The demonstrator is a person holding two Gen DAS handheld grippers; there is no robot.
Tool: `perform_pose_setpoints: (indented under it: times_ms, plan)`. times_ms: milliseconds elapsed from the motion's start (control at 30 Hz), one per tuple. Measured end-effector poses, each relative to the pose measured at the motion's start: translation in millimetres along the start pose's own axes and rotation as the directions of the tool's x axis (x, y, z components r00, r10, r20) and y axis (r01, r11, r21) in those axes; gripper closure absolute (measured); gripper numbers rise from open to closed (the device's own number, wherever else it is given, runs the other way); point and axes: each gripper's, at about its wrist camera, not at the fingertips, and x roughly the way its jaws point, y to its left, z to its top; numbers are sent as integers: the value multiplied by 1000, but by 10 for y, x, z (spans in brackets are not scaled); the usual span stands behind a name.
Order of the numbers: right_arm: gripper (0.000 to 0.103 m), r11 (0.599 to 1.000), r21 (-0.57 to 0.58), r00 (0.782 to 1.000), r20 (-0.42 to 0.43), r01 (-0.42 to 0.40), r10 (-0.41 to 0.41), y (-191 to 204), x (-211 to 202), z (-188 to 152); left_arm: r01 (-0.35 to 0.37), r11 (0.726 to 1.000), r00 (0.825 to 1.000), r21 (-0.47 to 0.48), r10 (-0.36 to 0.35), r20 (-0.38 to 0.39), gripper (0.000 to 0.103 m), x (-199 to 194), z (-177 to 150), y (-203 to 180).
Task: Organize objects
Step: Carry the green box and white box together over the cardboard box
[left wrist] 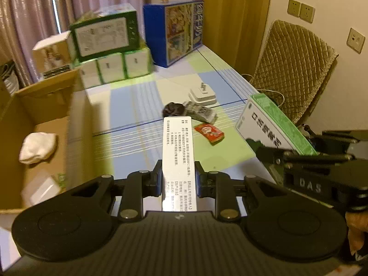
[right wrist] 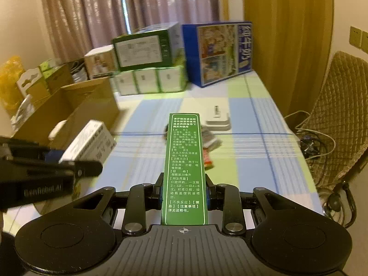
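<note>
Left wrist view: left tool (left wrist: 179, 174) pinches a white medicine box (left wrist: 178, 161) by its long sides, box sticking forward over the table (left wrist: 128, 105). Open cardboard box (left wrist: 43, 115) sits to the left with a white cloth (left wrist: 38, 146) already inside, likely the drop target. Loose on the table ahead: red packet (left wrist: 209, 133), dark wrapped bundle (left wrist: 191, 111), flat white case (left wrist: 202, 94). Right tool enters at right edge carrying a green-and-white box (left wrist: 273, 128). Right wrist view: right tool (right wrist: 184, 189) clamps the green-sided box (right wrist: 184, 168) the same way, held level above the table (right wrist: 248, 115); the left tool (right wrist: 46, 172) shows at left with its white box (right wrist: 89, 143) near the cardboard box (right wrist: 69, 105) wall. Stacked cartons at the back, chair (right wrist: 340, 119) at right. Risks: both grips sit at the near end of long boxes, so a quick swing could lever one out and drop it. The two tools are near each other, so crossing paths toward the cardboard box could knock the boxes together. Left box could catch the cardboard wall or flap if carried in too low.
</note>
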Motion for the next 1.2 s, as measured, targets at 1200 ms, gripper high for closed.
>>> perform_pose_setpoints:
  times_ms: [1200]
  plan:
    - [75, 974, -167, 988, -32, -151, 148, 1257, -126, -64, -142, 984, 988, -112, 148, 47, 82, -964, -588, 957]
